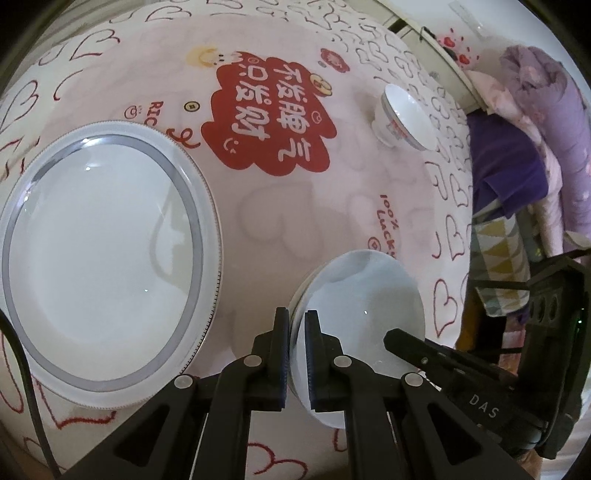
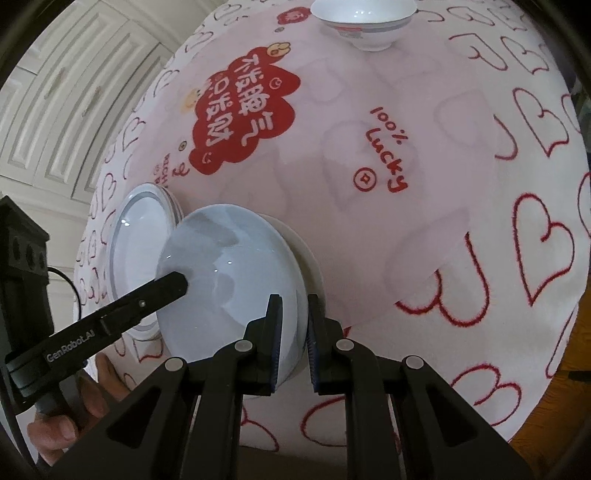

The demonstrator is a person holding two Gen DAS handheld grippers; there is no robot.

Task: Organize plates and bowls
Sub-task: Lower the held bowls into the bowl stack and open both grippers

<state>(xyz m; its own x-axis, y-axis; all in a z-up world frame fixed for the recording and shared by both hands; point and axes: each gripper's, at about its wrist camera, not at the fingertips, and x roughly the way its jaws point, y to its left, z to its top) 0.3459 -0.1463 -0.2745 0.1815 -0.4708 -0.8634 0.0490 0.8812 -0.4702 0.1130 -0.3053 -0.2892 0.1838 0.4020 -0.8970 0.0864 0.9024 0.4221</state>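
Observation:
A white bowl is held off the pink tablecloth by both grippers. My left gripper is shut on its left rim. My right gripper is shut on the opposite rim of the same bowl. The right gripper's finger shows at the bowl's right edge in the left wrist view, and the left gripper's finger shows in the right wrist view. A large white plate with a grey ring lies left of the bowl; it also shows in the right wrist view. A second white bowl with a red mark stands far across the table.
The table carries a pink cloth with red hearts and a red printed patch. Purple bedding and fabric lie beyond the table's right edge. White cabinet doors stand to the left. The table's near edge drops to a wooden floor.

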